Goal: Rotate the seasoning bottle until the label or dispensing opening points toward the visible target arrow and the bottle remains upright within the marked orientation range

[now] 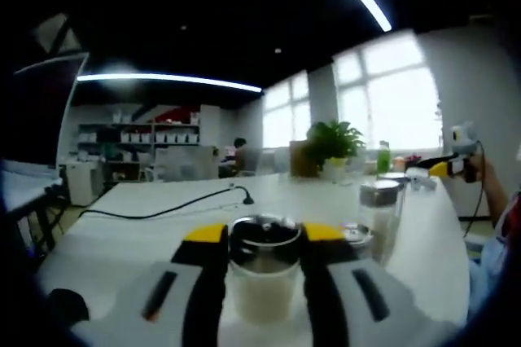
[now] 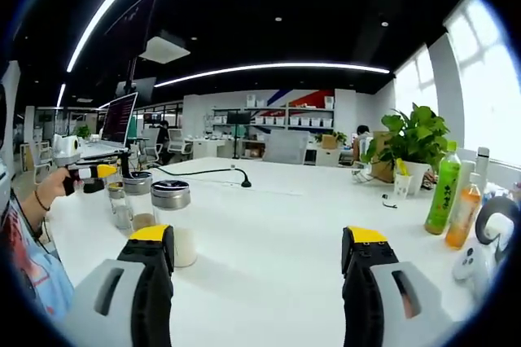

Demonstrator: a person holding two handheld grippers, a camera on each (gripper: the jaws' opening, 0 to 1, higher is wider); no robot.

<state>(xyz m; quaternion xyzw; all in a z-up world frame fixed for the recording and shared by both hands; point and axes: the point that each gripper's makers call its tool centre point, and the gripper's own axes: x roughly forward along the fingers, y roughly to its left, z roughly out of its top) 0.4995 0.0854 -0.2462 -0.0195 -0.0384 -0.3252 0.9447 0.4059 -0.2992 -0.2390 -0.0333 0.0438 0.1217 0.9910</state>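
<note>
Seasoning bottle (image 1: pixel 262 288) upright on the white counter (image 1: pixel 122 241), right between the jaws of the left gripper (image 1: pixel 264 234). Jaws closed against the clear wall on both sides, yellow tips level with the upper body, just under the metal lid (image 1: pixel 264 230). Pale, powdery-looking filling up to a good part of the height, so probably moderate weight, carried low. Wall looks like glass or hard plastic: stiff, no give under the jaws, smooth and likely slippery, and breakable if tipped or knocked. Best held where held now, on the straight cylindrical wall below the lid. Higher up risks loosening the cap rather than turning the bottle, and lower leaves the top free to wobble. Firm, even pressure, then a slow twist about the vertical axis with the base flat on the counter to stay upright. Cannot make out the label or the dispensing opening in the left gripper view, so facing cannot be judged. Worth minding: a second shaker (image 1: pixel 378 207) standing near on the right side, close enough to be clipped during a wide swing. Right gripper (image 2: pixel 259 237) above bare counter, jaws wide apart, nothing between them, with a small group of jars (image 2: pixel 169 221) just beside its left jaw.
</note>
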